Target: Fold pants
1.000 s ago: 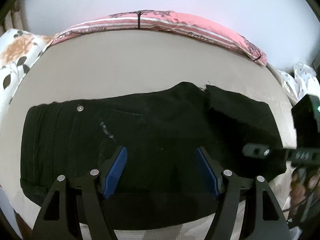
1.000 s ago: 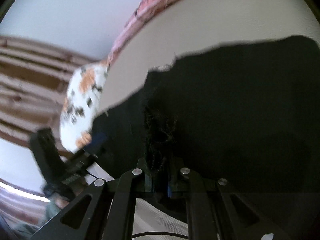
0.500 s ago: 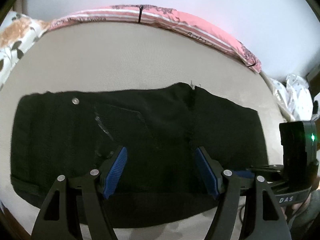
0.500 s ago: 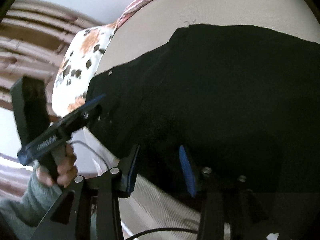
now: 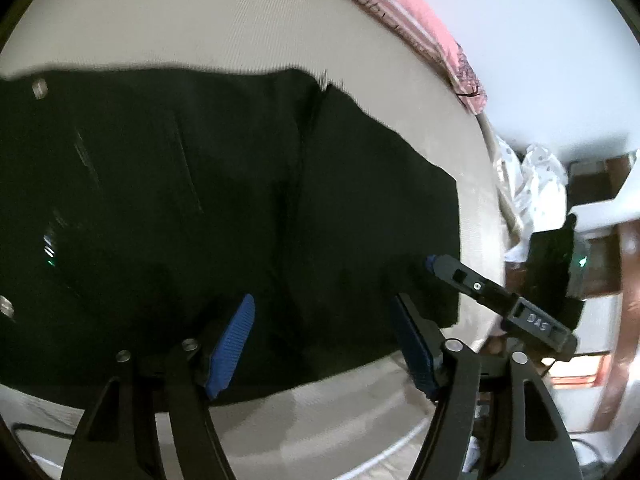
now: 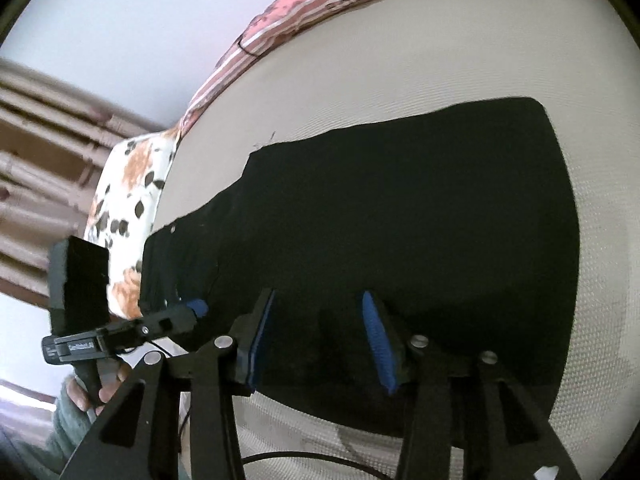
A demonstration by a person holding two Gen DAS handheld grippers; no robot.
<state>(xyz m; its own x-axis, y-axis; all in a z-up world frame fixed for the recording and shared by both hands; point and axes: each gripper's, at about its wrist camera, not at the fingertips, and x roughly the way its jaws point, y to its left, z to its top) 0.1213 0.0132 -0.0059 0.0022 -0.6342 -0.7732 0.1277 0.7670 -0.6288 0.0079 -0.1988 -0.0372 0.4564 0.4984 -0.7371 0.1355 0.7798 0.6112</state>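
The black pants (image 5: 224, 200) lie flat, folded into a wide block on the beige mattress (image 5: 200, 20); they also show in the right wrist view (image 6: 400, 208). My left gripper (image 5: 324, 340) is open and empty over the pants' near edge. My right gripper (image 6: 320, 332) is open and empty over the near edge further right. The right gripper also shows in the left wrist view (image 5: 432, 262) at the pants' right end. The left gripper shows in the right wrist view (image 6: 196, 308) near the waistband end.
A pink striped sheet edge (image 5: 420, 28) runs along the far side of the mattress. A floral pillow (image 6: 128, 200) lies past the waistband end. White dotted cloth (image 5: 532, 184) and furniture sit beyond the mattress's right edge. A cable (image 6: 300, 458) runs below my right gripper.
My right gripper has let go of the pant fabric, opened and drawn back. The folded-over leg now lies flat. My left gripper has swung to the right and stayed open.
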